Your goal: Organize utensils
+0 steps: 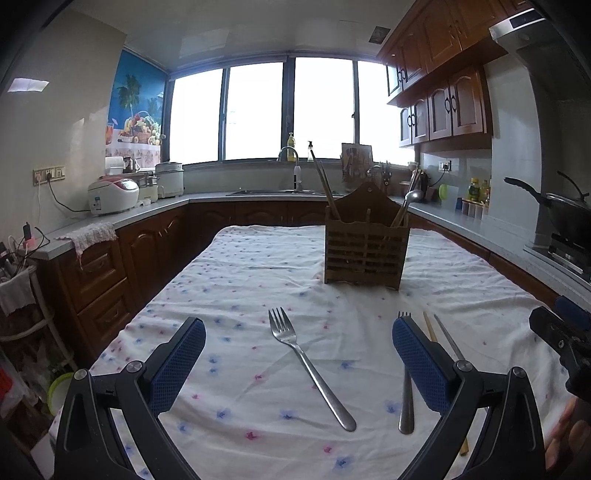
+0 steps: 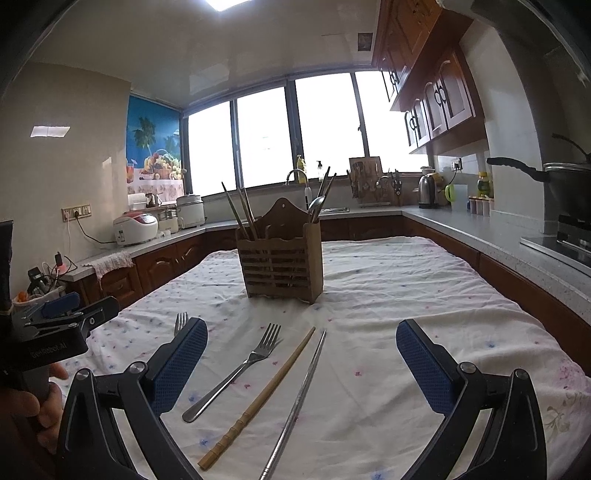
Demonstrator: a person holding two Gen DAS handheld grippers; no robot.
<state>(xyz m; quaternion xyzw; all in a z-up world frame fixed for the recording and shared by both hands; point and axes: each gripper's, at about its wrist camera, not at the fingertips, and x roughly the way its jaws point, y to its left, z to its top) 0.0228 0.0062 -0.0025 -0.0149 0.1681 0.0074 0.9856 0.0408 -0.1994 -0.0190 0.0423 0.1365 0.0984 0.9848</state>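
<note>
Light source: I see daylight pouring through the window (image 1: 288,110), blown out to pure white (no detail outside).
Ceiling lamp (image 2: 225,3): glaring at the right wrist view's top edge.
Shadows: soft, short ones beside the fork (image 1: 310,365) on the surface (image 1: 258,266).
Edges: heavy fisheye bending, dark corners.
Focus: sharp centrally; my fingers (image 1: 177,365) slightly soft.

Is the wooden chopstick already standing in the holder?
No, the wooden chopstick lies flat on the tablecloth, between a fork and a metal chopstick.

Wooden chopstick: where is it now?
Right wrist view: the wooden chopstick lies on the tablecloth, between a fork and the metal chopstick.
</note>
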